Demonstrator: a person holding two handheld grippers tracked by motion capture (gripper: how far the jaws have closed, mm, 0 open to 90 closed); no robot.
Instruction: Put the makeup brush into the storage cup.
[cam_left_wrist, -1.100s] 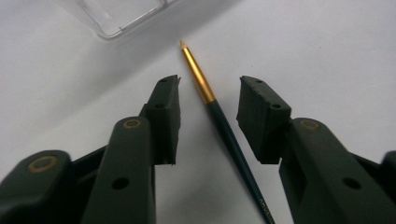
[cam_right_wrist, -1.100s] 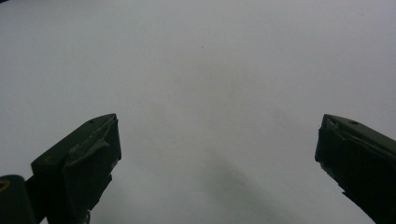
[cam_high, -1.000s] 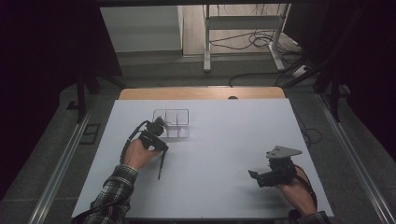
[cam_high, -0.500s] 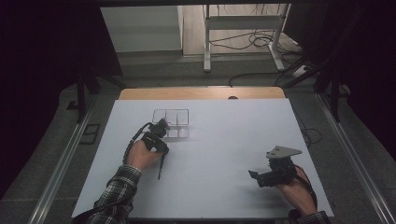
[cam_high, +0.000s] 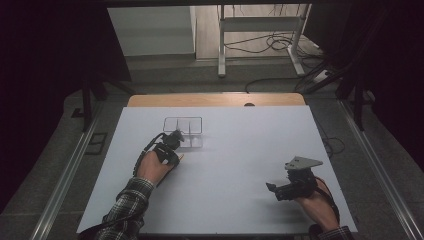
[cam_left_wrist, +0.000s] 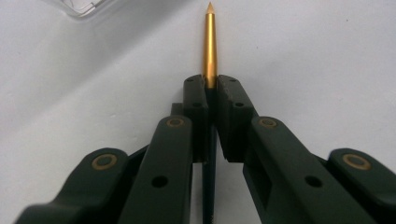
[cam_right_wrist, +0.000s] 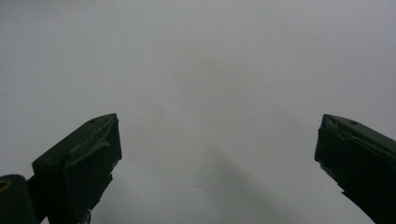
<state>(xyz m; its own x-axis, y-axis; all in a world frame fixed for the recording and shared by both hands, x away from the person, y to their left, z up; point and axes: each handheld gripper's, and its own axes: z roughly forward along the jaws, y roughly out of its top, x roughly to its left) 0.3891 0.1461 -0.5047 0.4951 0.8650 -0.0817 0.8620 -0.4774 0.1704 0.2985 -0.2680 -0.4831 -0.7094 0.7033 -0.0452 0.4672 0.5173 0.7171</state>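
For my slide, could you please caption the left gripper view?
Left gripper shut on a gold-tipped pen above the white table.

dim room, evenly lit table, soft shadows, blurred foreground.

Left gripper (cam_left_wrist: 211, 84) jaws just closed, clamped tight; right gripper (cam_right_wrist: 217, 140) held low and level, jaws spread wide.
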